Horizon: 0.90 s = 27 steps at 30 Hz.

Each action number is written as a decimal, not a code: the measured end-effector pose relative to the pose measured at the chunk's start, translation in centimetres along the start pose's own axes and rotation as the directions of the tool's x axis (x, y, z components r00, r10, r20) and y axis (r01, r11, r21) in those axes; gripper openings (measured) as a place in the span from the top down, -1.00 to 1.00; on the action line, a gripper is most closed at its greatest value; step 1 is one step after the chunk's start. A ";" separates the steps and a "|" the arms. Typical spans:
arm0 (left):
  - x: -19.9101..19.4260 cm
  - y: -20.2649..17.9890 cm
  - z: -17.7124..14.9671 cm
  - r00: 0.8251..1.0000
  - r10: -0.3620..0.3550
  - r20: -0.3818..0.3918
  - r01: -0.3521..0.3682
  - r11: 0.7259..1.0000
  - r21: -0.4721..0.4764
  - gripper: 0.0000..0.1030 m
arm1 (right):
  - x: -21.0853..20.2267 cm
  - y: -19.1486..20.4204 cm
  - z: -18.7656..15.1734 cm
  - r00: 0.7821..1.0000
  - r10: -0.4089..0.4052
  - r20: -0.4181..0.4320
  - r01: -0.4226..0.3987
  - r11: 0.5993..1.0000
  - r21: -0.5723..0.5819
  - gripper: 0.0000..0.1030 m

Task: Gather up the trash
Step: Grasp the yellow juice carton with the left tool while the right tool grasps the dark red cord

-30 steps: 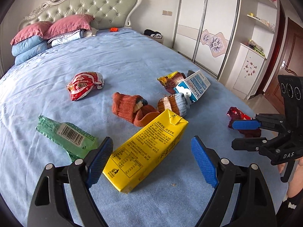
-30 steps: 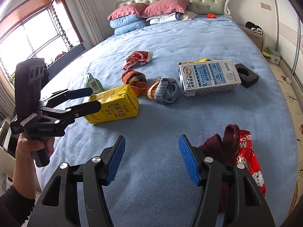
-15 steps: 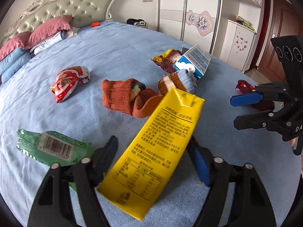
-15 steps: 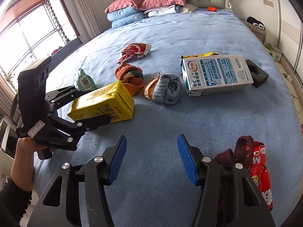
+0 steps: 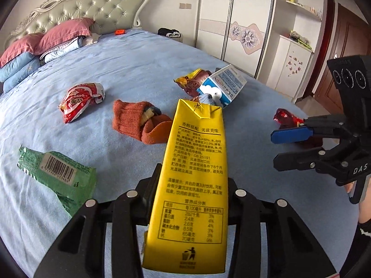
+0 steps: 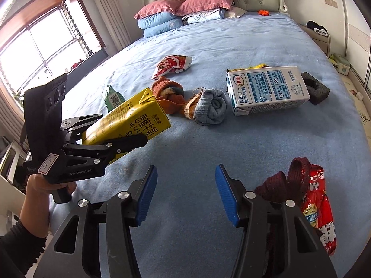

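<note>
My left gripper [image 5: 192,180] grips a yellow drink carton [image 5: 197,185] by its lower end; its jaws are closing on the carton's sides. In the right wrist view the yellow carton [image 6: 129,120] hangs tilted above the blue bed in the left gripper [image 6: 116,132]. My right gripper [image 6: 183,192] hovers over bare blanket, its jaws closing slowly with nothing between them. Other trash lies around: a green wrapper [image 5: 58,173], a red-white snack bag [image 5: 78,99], a blue-white milk carton [image 6: 266,90] and a red wrapper [image 6: 317,208].
An orange sock [image 5: 139,121], a rolled striped blue sock [image 6: 208,106] and a maroon sock [image 6: 285,183] lie among the trash. A black foam block [image 6: 315,88] sits behind the milk carton. Pillows [image 6: 180,11] are stacked at the headboard; wardrobes [image 5: 231,23] stand past the bed.
The left gripper went over the yellow carton, closed on it and lifted it off the blanket. The right gripper's jaws narrowed a little while it stayed in place.
</note>
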<state>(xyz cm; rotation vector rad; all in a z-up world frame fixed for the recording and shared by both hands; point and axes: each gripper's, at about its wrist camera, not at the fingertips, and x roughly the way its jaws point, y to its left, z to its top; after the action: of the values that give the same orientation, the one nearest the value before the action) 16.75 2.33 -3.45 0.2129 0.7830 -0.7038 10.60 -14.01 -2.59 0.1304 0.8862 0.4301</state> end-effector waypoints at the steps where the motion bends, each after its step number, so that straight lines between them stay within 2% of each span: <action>1: -0.4 -0.4 0.0 1.000 -0.009 0.008 0.010 1.000 -0.015 0.21 | -0.4 0.0 -0.1 1.000 -0.001 0.005 0.001 1.000 -0.006 0.01; 10: -2.3 -5.9 -0.5 0.998 -0.035 0.056 0.038 0.997 -0.062 0.21 | -5.5 -2.2 -3.1 0.993 -0.103 0.050 0.104 0.995 -0.012 0.03; 15: -2.1 -8.3 -0.7 0.998 -0.017 0.063 0.021 0.997 -0.069 0.21 | -7.2 -3.3 -4.3 0.989 -0.132 0.063 0.133 0.991 -0.009 0.05; 18: -1.7 -9.2 -1.0 0.999 -0.001 0.044 0.004 0.996 -0.084 0.21 | -6.9 -3.7 -4.2 0.987 -0.154 0.053 0.156 0.988 -0.019 0.11; 22: -1.5 -9.4 -1.4 0.999 -0.014 0.040 0.019 0.992 -0.125 0.21 | -4.9 -3.8 -3.5 0.980 -0.200 0.010 0.200 0.978 -0.062 0.27; 24: -1.6 -9.4 -1.5 0.999 -0.017 0.041 0.022 0.990 -0.140 0.21 | -3.7 -3.9 -3.4 0.980 -0.200 -0.018 0.199 0.977 -0.071 0.27; 27: -1.7 -9.6 -1.6 0.999 -0.022 0.040 0.028 0.988 -0.150 0.21 | -2.3 -4.0 -3.7 0.963 -0.269 -0.036 0.264 0.959 -0.100 0.27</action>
<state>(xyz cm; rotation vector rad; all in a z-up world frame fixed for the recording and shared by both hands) 8.74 -3.35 -2.67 0.0531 0.7995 -0.6675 7.72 -18.88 -4.35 -0.0872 0.9153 0.2230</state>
